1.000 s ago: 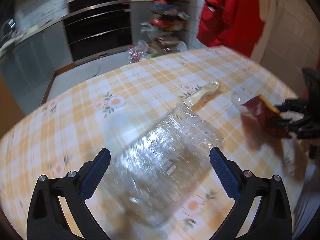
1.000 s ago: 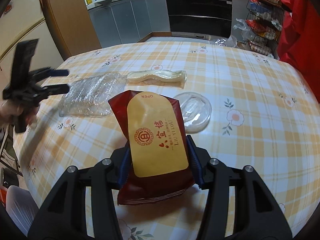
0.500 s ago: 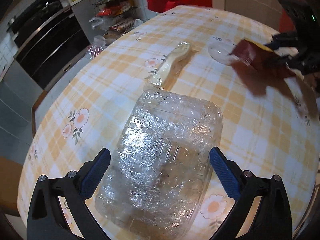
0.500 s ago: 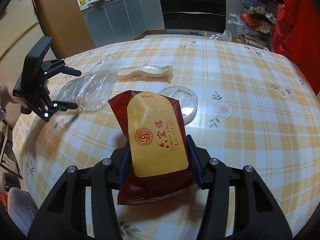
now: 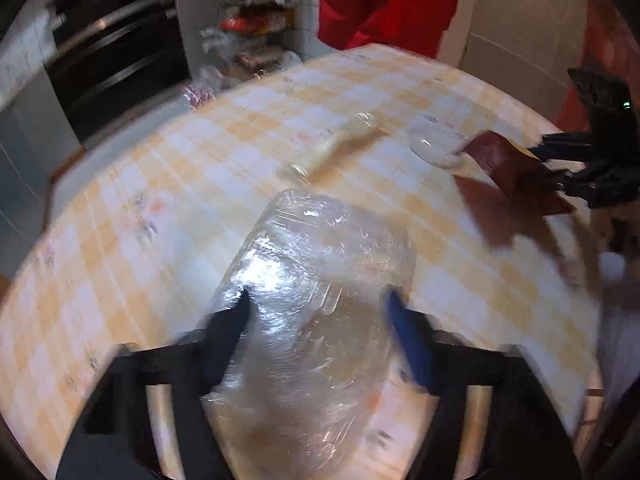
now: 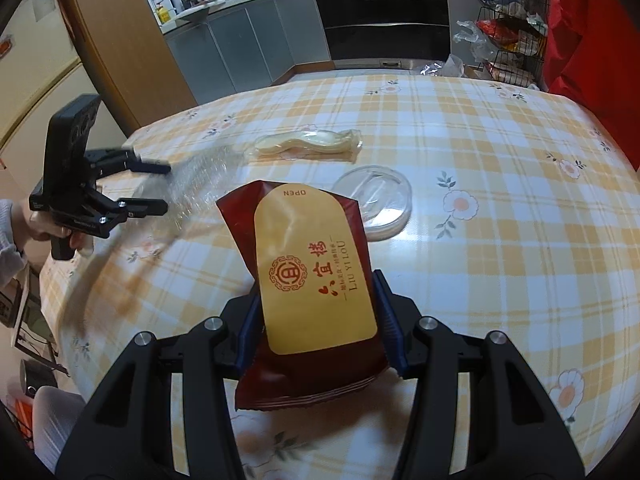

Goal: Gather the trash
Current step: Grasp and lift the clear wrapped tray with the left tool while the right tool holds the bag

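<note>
My left gripper point(image 5: 320, 328) is shut on a crumpled clear plastic tray point(image 5: 316, 292) wrapped in film and holds it over the checked tablecloth point(image 5: 140, 208); the view is blurred. It also shows in the right wrist view point(image 6: 164, 188) with the tray point(image 6: 200, 184) between its fingers. My right gripper point(image 6: 318, 320) is shut on a dark red snack pouch point(image 6: 312, 280) with a yellow label, held above the table. The pouch point(image 5: 516, 168) shows at the right of the left wrist view. A clear round lid point(image 6: 374, 196) and a clear wrapper point(image 6: 308, 146) lie on the table.
The round table's cloth point(image 6: 500, 152) runs to curved edges on all sides. A wire rack of packets point(image 6: 508, 48) and a red garment point(image 6: 592, 40) stand beyond the far right edge. Kitchen cabinets and an oven point(image 6: 380, 12) lie behind.
My left gripper has closed on the clear plastic tray, which was lying between its open fingers, and is moving with it. My right gripper still holds the red pouch.
</note>
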The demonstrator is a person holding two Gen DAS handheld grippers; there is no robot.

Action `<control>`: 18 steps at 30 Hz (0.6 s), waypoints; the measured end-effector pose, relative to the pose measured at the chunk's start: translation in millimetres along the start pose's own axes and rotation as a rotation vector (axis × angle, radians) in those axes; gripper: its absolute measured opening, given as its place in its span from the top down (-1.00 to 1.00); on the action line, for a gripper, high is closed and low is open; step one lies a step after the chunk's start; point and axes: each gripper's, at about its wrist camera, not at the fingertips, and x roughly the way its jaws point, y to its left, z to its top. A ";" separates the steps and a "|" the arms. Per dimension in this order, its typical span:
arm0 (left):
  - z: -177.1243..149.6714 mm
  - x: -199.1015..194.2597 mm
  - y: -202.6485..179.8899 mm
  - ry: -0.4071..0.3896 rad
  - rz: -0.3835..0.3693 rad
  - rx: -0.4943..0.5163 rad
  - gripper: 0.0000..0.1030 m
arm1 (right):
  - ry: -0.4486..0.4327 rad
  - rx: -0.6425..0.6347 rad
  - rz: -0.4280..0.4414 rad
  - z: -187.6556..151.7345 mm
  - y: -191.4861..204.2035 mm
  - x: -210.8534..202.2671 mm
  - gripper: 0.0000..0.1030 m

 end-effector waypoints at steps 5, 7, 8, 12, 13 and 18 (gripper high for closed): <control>-16.3 -13.1 -14.2 0.035 -0.031 -0.040 0.14 | -0.012 0.010 0.021 -7.8 11.3 -12.5 0.00; -23.6 -18.4 -20.8 0.039 -0.042 -0.074 0.14 | -0.011 0.018 0.030 -11.3 13.9 -17.6 -0.01; -27.1 -20.8 -26.2 0.042 -0.054 -0.094 0.13 | -0.012 0.020 0.031 -13.2 15.2 -20.7 0.00; -36.7 -26.8 -51.4 0.063 -0.084 -0.074 -0.37 | -0.019 0.017 0.029 -19.9 17.8 -32.8 -0.01; -39.3 -27.8 -62.3 0.069 -0.050 -0.024 -0.70 | -0.021 0.019 0.030 -21.3 17.1 -35.1 -0.01; -46.7 -21.4 -81.9 0.102 0.075 0.145 -0.86 | -0.025 0.034 0.028 -26.5 14.1 -42.5 -0.01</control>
